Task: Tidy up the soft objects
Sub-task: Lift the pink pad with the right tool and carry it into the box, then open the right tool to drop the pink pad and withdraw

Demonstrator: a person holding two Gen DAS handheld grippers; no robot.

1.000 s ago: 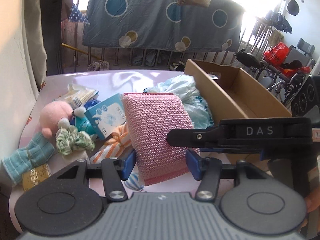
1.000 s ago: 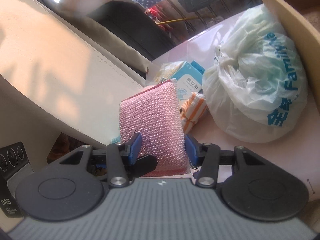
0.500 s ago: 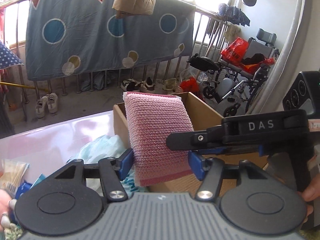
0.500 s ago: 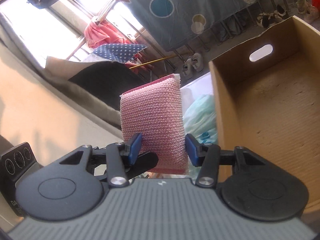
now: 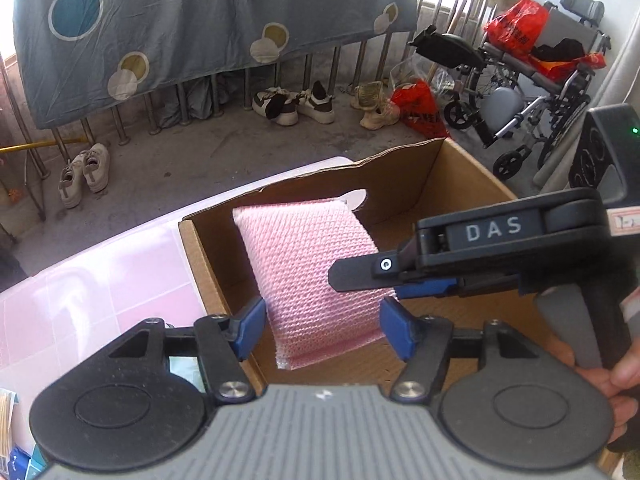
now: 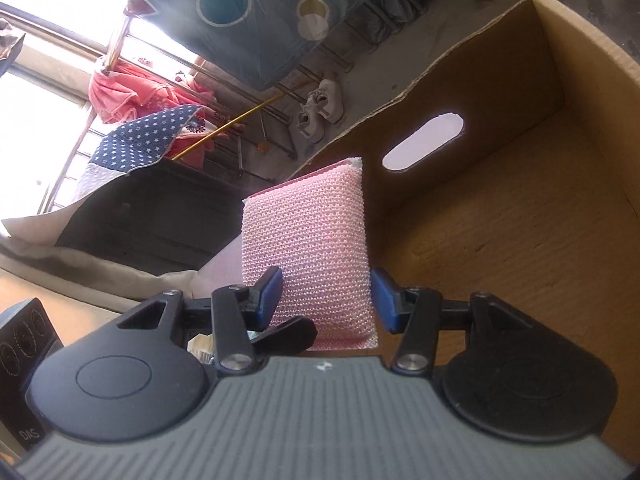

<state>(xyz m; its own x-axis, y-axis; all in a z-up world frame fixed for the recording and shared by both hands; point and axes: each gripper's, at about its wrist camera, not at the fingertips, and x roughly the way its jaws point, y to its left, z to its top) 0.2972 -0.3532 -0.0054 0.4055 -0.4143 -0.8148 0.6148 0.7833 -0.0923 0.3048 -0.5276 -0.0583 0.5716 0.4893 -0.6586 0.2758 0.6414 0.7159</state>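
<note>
Pink knitted pad [image 5: 316, 276] is being held over the open cardboard box [image 5: 404, 184], beside the pink worktop [image 5: 100, 280]. It is being gripped by the right gripper [image 6: 326, 300], while the left gripper [image 5: 322, 328] jaws are opening, a gap showing on each side of the pad. Placement appears to be in hand; next, lowering onto the box floor and release by the right jaws seem called for.

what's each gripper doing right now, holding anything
Left gripper: jaws opening, pink knitted pad between them, pads clear of it.
Right gripper: shut on the pink knitted pad, over the cardboard box.
</note>
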